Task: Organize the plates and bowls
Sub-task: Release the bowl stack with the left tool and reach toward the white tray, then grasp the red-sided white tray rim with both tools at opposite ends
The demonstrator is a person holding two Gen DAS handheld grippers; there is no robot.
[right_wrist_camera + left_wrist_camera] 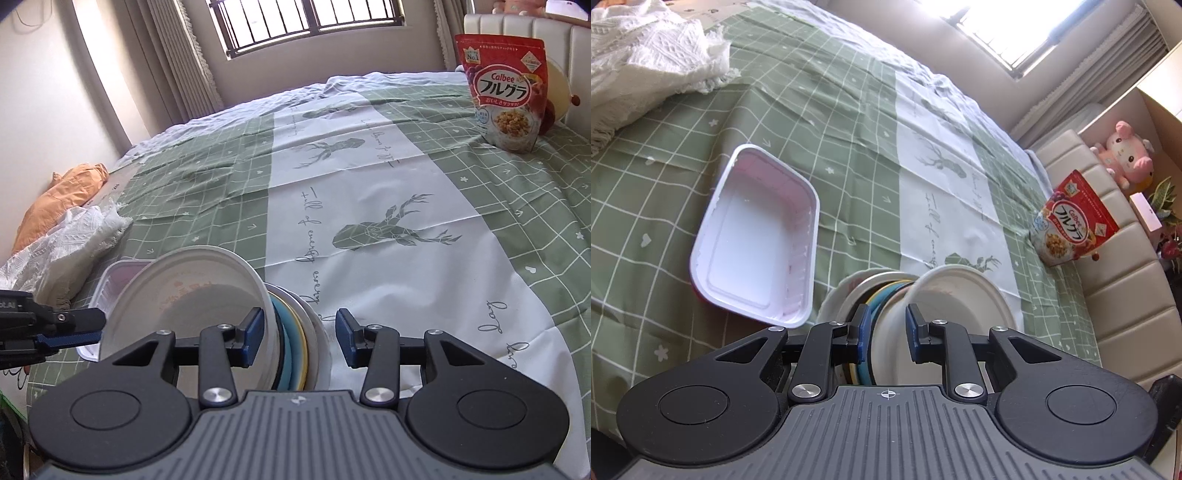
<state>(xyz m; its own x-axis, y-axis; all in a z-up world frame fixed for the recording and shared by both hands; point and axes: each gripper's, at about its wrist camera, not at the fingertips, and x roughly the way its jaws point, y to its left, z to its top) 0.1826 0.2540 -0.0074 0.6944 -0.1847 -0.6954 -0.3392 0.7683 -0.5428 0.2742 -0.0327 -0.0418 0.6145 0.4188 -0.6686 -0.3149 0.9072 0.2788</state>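
A stack of plates and bowls (886, 291) stands tilted on edge on the green checked cloth, with a white bowl (956, 306) on one side and blue, yellow and white dishes behind it. My left gripper (885, 332) has its blue pads either side of the white bowl's wall; whether they press it is unclear. In the right wrist view the white bowl (195, 295) faces left. My right gripper (300, 338) is open and straddles the stack (295, 339), its left fingertip inside the bowl's rim. The left gripper shows at the left edge (70, 328).
A white rectangular tray (757, 236) lies left of the stack. A white knitted cloth (646, 62) is bunched at the far left. A red cereal bag (506, 88) stands by the padded headboard. An orange cloth (59, 203) lies at the wall.
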